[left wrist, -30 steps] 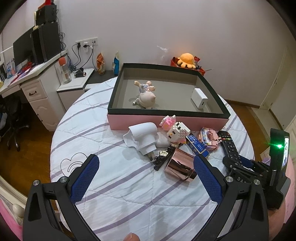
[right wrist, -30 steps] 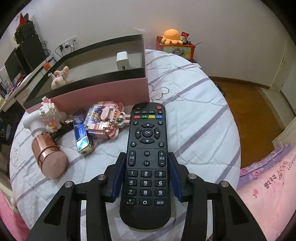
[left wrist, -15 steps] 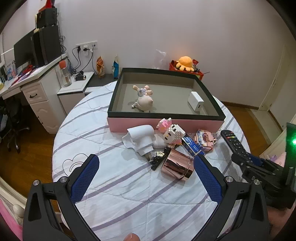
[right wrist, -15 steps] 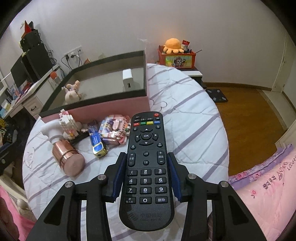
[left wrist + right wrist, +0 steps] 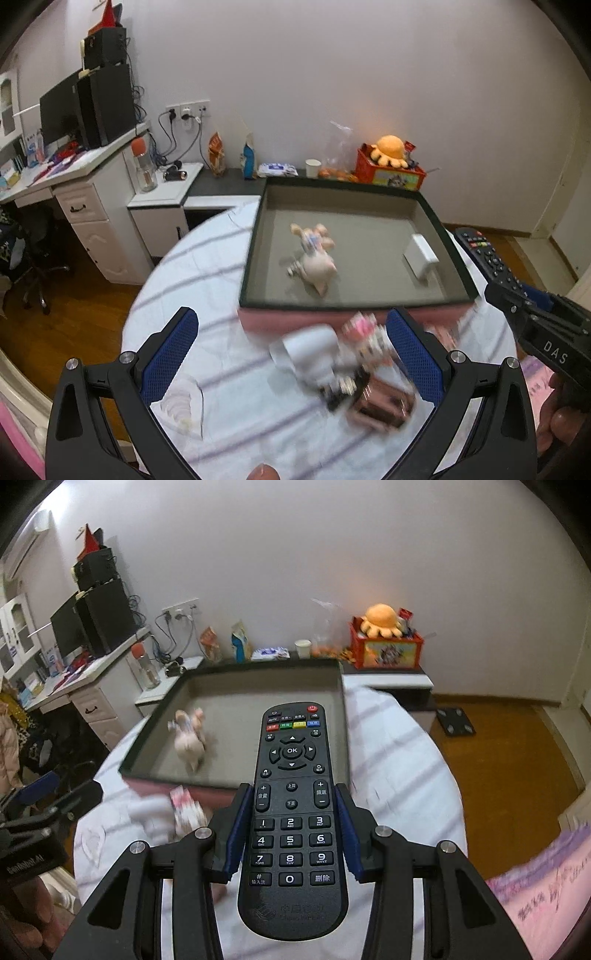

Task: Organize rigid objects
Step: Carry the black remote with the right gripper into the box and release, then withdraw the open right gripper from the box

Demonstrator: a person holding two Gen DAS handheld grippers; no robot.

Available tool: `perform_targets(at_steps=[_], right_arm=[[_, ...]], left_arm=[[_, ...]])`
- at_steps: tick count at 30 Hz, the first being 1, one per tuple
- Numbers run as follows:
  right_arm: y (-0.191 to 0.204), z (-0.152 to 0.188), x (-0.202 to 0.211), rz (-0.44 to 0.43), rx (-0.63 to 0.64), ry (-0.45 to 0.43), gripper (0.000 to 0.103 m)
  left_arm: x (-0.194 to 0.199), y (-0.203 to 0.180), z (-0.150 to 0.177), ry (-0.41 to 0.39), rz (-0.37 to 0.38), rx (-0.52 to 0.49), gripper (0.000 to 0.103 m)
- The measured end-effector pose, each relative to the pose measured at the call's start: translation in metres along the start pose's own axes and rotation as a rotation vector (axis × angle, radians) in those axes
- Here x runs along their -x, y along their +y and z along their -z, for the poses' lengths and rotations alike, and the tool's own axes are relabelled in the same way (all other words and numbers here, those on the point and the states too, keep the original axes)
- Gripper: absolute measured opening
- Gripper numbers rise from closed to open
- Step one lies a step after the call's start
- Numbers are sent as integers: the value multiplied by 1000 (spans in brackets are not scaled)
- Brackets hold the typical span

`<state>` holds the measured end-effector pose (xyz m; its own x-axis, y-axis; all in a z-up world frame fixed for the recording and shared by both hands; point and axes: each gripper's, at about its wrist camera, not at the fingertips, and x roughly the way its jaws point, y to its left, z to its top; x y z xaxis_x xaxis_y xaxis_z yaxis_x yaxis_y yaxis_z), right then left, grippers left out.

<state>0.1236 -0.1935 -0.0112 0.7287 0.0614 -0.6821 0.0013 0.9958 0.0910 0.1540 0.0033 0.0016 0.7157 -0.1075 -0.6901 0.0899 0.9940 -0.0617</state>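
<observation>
My right claw (image 5: 291, 825) was clamped across the remote (image 5: 293, 812) at mid-length for balance, holding it lower centre of frame, lifted before the box (image 5: 159, 738), its presumed destination. My left claw (image 5: 291, 354) stood apart, empty, above the unsorted clutter.

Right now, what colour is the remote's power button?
Red, at the top of the remote; clearest in the right wrist view.

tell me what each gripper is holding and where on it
The right gripper clamps the black remote by its two long side edges, at the number keys. The left gripper is open and holds nothing.
</observation>
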Motion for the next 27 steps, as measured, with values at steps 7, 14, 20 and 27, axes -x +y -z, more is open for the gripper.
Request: perform_targets(at_steps=[7, 14, 20, 27], right_arm=[[19, -43, -64, -24, 42, 34, 44], [33, -58, -138, -35, 71, 131, 44], [48, -52, -178, -28, 116, 206, 45], [50, -50, -168, -9, 126, 221, 83]], left_arm=[[-53, 17, -37, 7, -53, 31, 103], [-102, 31, -51, 43, -71, 60, 103], [-121, 35, -47, 70, -68, 63, 103], [-111, 36, -42, 69, -57, 72, 103]])
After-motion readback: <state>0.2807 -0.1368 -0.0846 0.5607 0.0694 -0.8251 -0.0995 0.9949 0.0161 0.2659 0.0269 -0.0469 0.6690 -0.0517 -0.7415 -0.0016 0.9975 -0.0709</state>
